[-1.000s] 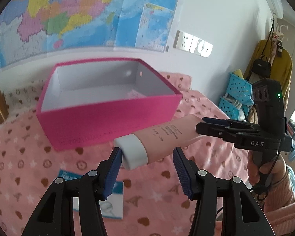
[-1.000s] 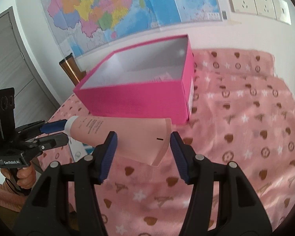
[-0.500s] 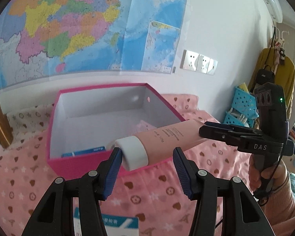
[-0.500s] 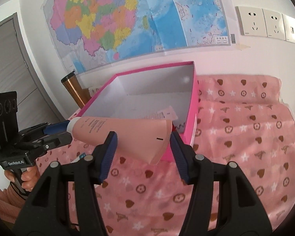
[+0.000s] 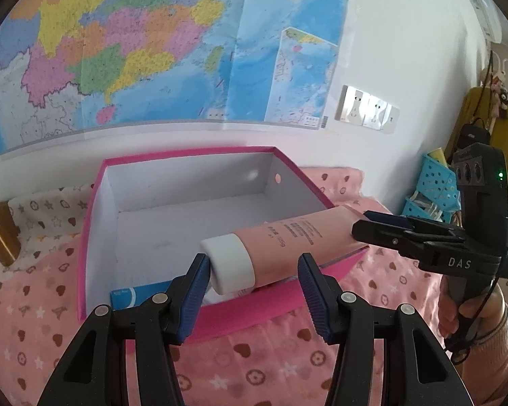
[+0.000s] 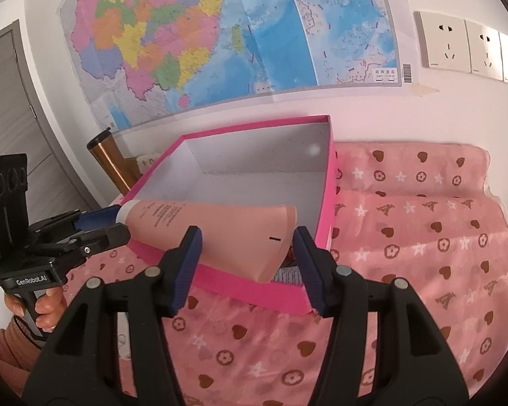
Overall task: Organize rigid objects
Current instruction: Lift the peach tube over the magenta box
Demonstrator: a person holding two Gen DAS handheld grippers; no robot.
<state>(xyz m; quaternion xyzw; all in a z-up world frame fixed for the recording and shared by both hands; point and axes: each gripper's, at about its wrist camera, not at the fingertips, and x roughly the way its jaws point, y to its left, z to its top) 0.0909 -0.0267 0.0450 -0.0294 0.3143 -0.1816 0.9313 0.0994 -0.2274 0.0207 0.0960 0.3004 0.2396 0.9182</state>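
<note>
A pink tube with a white cap is held level between both grippers, over the near part of an open pink box. My left gripper holds the cap end; the cap touches the left pad while a gap shows at the right pad. My right gripper holds the flat crimped end of the tube, with a small gap at its right pad. The box has white inner walls. A blue-and-white packet lies inside it.
The box sits on a pink cloth with hearts and stars. A map and wall sockets are on the wall behind. A brass cylinder stands left of the box. Blue baskets are at the far right.
Both grippers have carried the tube up and forward, from in front of the box's near wall to above its open top. The box interior now shows.
</note>
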